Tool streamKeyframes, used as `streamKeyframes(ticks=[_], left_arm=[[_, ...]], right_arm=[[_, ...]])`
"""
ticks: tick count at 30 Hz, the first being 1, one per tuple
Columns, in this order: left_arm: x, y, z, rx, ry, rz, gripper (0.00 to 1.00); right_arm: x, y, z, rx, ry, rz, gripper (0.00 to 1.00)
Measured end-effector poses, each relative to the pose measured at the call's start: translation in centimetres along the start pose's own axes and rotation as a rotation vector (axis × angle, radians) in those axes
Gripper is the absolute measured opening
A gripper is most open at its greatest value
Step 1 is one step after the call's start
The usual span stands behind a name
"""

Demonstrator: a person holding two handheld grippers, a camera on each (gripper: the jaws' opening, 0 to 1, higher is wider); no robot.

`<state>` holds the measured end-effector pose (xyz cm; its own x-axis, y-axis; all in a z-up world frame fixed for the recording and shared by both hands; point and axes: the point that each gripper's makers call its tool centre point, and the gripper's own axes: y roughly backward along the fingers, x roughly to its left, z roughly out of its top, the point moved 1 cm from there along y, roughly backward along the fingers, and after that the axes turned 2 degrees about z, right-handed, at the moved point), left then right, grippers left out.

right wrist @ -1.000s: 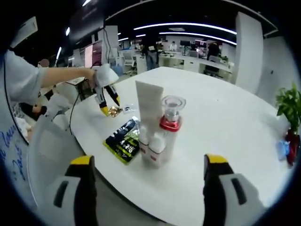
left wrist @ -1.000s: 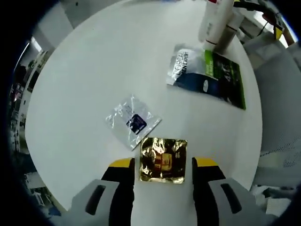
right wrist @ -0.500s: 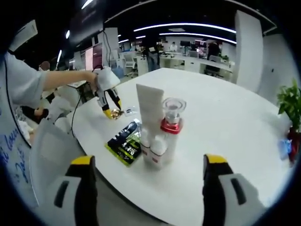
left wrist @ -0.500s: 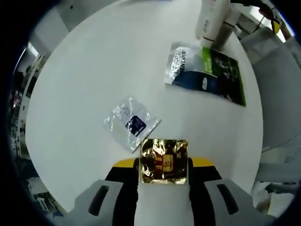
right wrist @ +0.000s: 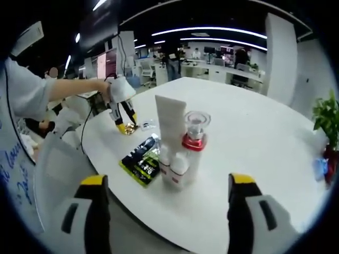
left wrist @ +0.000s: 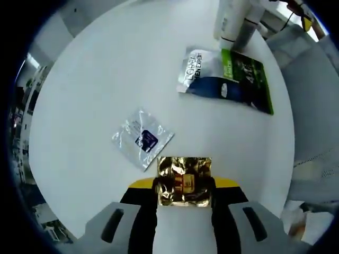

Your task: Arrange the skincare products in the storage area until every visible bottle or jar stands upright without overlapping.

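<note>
In the left gripper view my left gripper point(left wrist: 183, 186) is shut on a gold foil sachet point(left wrist: 184, 181) lying on the round white table point(left wrist: 106, 79). A clear sachet with a dark label point(left wrist: 142, 138) lies just beyond it. Farther off a dark blue and green packet point(left wrist: 228, 79) lies flat, with a white tube point(left wrist: 229, 18) standing behind it. In the right gripper view my right gripper point(right wrist: 164, 211) hangs open off the table's near edge. Ahead of it stand the white tube point(right wrist: 169, 132) and a red-collared clear-capped bottle point(right wrist: 194, 143), with the packet point(right wrist: 142, 160) to their left. The left gripper point(right wrist: 125, 123) works at the far left.
A person's sleeve and hand point(right wrist: 63, 90) hold the left gripper. A green plant point(right wrist: 326, 119) stands at the right edge of the table point(right wrist: 254, 132). A white chair point(right wrist: 58, 169) sits below the table's near left edge. Office desks fill the background.
The left gripper's jaws have shut from either side onto the gold sachet. The right gripper stays open and nearly still.
</note>
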<state>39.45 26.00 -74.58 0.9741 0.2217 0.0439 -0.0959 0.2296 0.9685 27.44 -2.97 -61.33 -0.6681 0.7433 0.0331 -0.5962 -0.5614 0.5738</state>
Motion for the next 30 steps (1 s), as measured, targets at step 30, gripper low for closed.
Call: streamKeyframes(ticks=[30], left_arm=[[-5.6,0.5,2.5,-0.025,-0.071,-0.018,0.36]], right_arm=[[0.3,0.6,-0.1,-0.012,0.015,-0.004,0.95]])
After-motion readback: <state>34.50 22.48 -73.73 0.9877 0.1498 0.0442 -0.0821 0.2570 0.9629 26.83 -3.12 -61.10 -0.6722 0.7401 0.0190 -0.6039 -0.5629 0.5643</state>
